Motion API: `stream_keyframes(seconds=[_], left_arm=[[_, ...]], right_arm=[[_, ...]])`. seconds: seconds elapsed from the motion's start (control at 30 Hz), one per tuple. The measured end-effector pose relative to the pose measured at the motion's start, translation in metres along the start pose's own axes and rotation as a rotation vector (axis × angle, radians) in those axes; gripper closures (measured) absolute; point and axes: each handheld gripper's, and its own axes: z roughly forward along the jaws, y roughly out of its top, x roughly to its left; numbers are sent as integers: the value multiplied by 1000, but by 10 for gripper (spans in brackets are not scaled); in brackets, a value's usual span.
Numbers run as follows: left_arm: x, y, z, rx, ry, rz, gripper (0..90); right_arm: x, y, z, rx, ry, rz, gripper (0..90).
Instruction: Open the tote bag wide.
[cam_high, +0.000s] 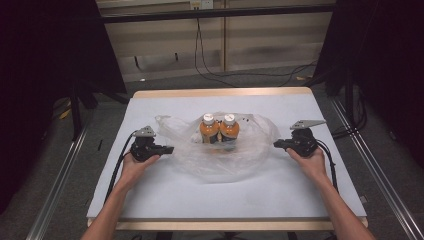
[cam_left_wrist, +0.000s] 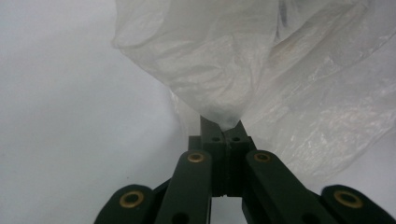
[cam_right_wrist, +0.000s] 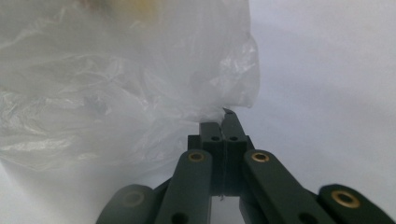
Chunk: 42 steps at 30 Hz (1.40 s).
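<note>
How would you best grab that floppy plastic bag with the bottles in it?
By its loose edges, from the sides, low and level. The bag is limp film spread around two upright bottles, so only a pinched fold gives purchase. The left gripper and the right gripper each clamp an edge so.

surroundings of the worktop

the worktop (cam_high: 165, 200) has a white surface with a light wooden edge at front and back. black cables (cam_high: 210, 70) hang down the pale rear wall (cam_high: 270, 45) and trail across the grey floor (cam_high: 165, 82). metal rails (cam_high: 60, 175) run along the floor on both sides, beside dark curtains (cam_high: 45, 60).
</note>
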Motion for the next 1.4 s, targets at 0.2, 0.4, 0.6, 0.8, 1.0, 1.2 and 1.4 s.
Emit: stream_keyframes(seconds=[0.2,0.4,0.6,0.8,1.0,1.2,1.4], left_arm=[[3,-7,10,49,5,-5,900],[0,-8,10,42,26,5,900],[2,-10,6,17,16,-21,838],[0,-9,2,-14,19,-36,723],[-8,-5,-10,-63,21,-38,508],[-16,-5,-33,-112,40,-54,384],[-32,0,-75,-232,46,-11,428]], right_arm=[[-2,-8,11,67,-16,15,900],[-4,-13,17,96,-17,18,900],[-1,-16,17,72,-9,3,868],[2,-14,13,32,26,6,767],[8,-9,-4,-62,53,9,459],[16,-3,-22,-111,54,4,292],[26,16,-62,-238,46,-9,258]])
